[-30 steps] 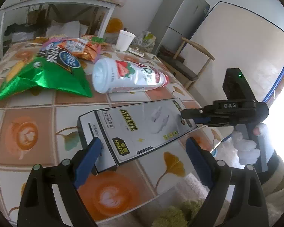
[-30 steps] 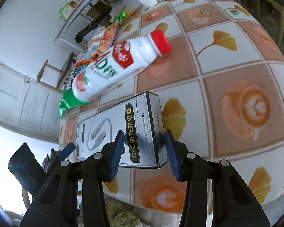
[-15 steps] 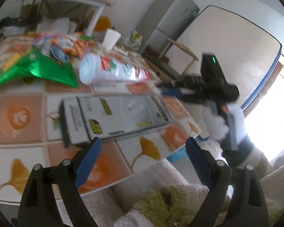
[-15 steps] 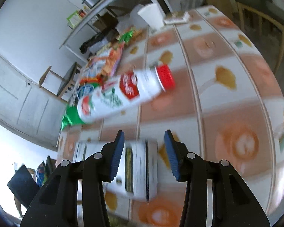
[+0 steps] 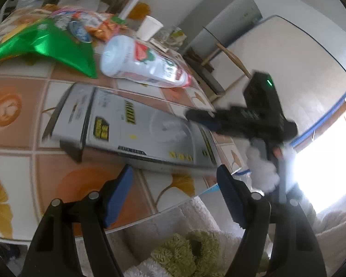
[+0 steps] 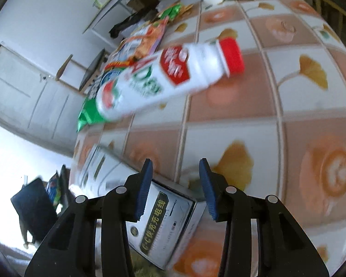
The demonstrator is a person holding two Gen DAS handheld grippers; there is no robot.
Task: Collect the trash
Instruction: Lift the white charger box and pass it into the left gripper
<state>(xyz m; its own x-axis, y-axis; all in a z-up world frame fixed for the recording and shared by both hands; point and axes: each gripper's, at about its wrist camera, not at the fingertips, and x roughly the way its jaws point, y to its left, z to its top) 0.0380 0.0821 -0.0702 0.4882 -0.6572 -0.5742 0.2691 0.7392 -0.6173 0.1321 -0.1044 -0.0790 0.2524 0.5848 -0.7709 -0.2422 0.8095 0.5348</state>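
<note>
The left gripper [image 5: 174, 182] has its jaws wide, just closing, empty, with the flat grey carton [image 5: 136, 124] just beyond them at the desk [image 5: 18, 168] edge. The right gripper [image 6: 176, 189] has its jaws half-open above the carton's end; whether they grip it I cannot tell.

Just under my right claw, I read "C-C快充充电线" in yellow on the grey box's [image 6: 163, 221] end panel; other print blurs.
</note>
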